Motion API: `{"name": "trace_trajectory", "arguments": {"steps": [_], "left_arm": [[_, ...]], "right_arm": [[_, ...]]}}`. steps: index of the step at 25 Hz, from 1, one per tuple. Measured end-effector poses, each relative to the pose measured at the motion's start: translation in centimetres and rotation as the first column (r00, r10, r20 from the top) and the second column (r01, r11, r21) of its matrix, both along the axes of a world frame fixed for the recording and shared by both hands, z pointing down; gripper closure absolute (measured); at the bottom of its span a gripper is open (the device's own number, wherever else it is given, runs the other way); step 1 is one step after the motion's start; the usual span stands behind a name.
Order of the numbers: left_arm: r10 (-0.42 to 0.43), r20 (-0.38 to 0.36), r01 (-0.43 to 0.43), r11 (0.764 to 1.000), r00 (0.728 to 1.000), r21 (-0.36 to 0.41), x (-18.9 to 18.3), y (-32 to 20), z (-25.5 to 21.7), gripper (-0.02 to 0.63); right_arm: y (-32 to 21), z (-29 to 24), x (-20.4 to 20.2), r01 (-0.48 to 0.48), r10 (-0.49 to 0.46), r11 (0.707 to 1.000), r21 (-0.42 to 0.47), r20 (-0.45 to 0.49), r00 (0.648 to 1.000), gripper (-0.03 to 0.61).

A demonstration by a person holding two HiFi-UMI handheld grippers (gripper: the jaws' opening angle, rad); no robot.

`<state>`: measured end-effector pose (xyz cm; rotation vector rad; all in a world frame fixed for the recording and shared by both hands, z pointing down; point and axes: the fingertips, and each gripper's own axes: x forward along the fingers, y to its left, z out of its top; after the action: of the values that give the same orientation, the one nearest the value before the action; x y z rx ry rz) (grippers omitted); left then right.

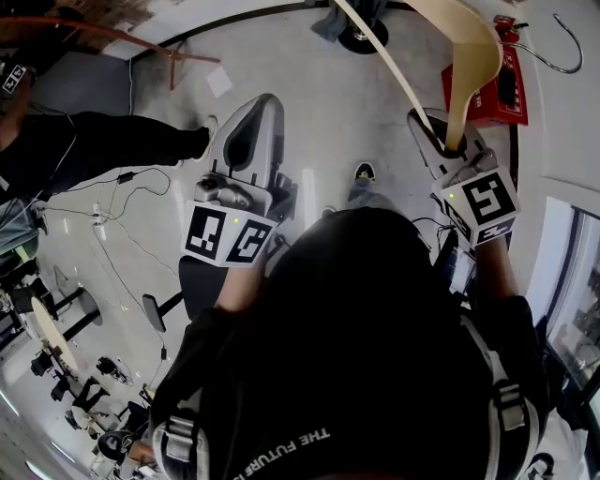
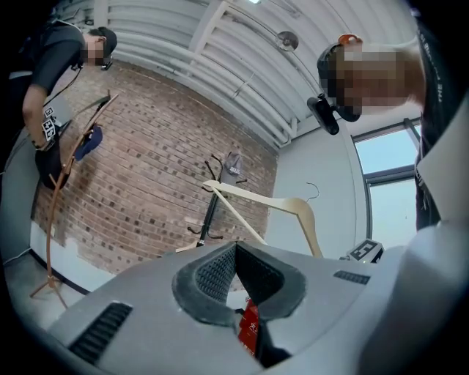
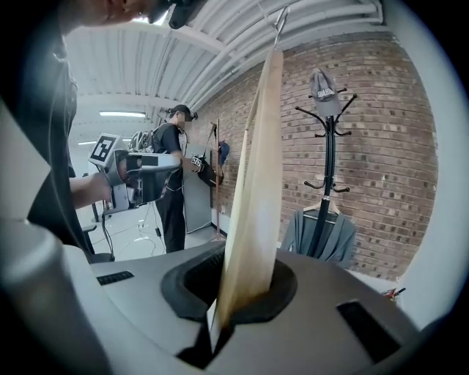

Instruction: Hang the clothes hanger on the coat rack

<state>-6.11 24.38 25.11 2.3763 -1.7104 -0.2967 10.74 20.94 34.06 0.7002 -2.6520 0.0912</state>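
My right gripper (image 3: pixel 242 307) is shut on the lower end of a pale wooden clothes hanger (image 3: pixel 256 176), which rises between the jaws; its metal hook (image 3: pixel 281 18) is at the top. In the head view that gripper (image 1: pixel 445 136) is at the upper right with the hanger (image 1: pixel 469 56) and hook (image 1: pixel 553 52) ahead of it. The black coat rack (image 3: pixel 328 161) stands by the brick wall, right of the hanger, with a cap (image 3: pixel 322 84) on top and a grey garment (image 3: pixel 319 234) hanging on it. My left gripper (image 2: pixel 236 247) is shut and empty, and it shows at the head view's left (image 1: pixel 265 103).
A red box (image 1: pixel 487 89) sits on the floor by the white wall. Another person (image 3: pixel 172 183) stands at the left near a curved wooden stand (image 2: pixel 62 190). Cables (image 1: pixel 103 220) trail over the floor at the left. The rack's round base (image 1: pixel 361 39) lies ahead.
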Motion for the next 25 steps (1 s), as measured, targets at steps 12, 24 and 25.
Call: {"name": "trace_trajectory", "arguments": {"steps": [12,24,25], "left_arm": [[0.035,0.032,-0.034,0.999,0.999,-0.016,4.7,-6.5,0.2,0.600],[0.042,0.032,-0.042,0.999,0.999,-0.002,3.8,-9.5,0.2,0.600],[0.045,0.028,-0.045,0.999,0.999,-0.001,3.5,-9.9,0.3,0.600]], "right_arm": [[-5.6,0.6,3.3,0.000,0.000,1.000,-0.006,0.026,1.000,0.560],[-8.6,0.6,1.9,0.004,-0.004,1.000,0.012,0.028,1.000,0.560],[-9.0,0.7,1.6,0.002,-0.002,1.000,0.012,0.024,1.000,0.560]]}}
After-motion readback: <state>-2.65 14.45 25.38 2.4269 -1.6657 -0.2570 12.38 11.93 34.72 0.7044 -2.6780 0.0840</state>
